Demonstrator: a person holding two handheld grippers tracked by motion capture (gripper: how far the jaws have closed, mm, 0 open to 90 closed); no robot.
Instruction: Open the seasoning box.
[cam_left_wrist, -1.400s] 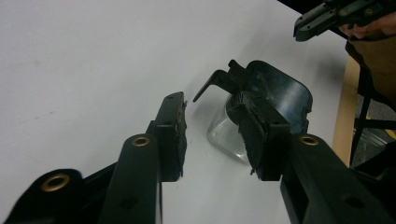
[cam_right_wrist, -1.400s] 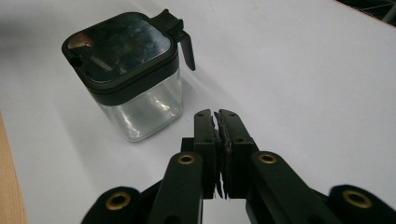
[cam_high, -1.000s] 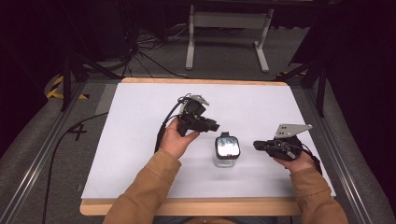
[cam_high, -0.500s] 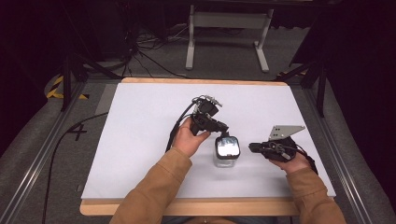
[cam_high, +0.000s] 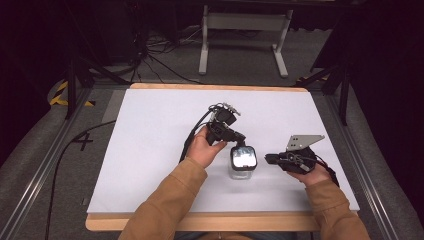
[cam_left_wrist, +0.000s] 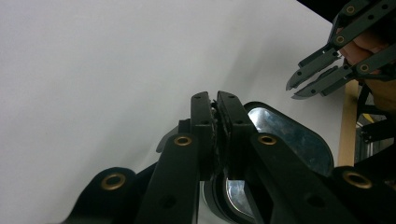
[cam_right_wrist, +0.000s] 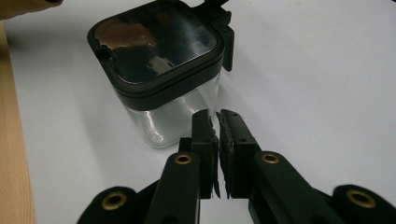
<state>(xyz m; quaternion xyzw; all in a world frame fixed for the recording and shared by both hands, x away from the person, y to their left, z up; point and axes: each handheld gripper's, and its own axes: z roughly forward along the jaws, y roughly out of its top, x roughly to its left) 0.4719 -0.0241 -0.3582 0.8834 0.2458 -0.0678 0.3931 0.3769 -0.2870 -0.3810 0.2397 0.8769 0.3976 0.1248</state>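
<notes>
The clear container (cam_high: 243, 161) with a dark mirrored lid (cam_right_wrist: 156, 49) stands on the white table (cam_high: 150, 130), near its front edge, between both grippers. The left gripper (cam_high: 240, 140), jaws pressed together and empty, sits at the lid's far-left corner. The right gripper (cam_high: 268, 158), jaws likewise closed on nothing, points at the container's side, just apart.

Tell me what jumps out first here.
A clear jar with a glossy black lid stands near the front middle of the white table, the one item on it. The left gripper sits at the jar's far-left top edge, jaws shut. The right gripper points at the jar from the right, apart from it, jaws also shut.
</notes>
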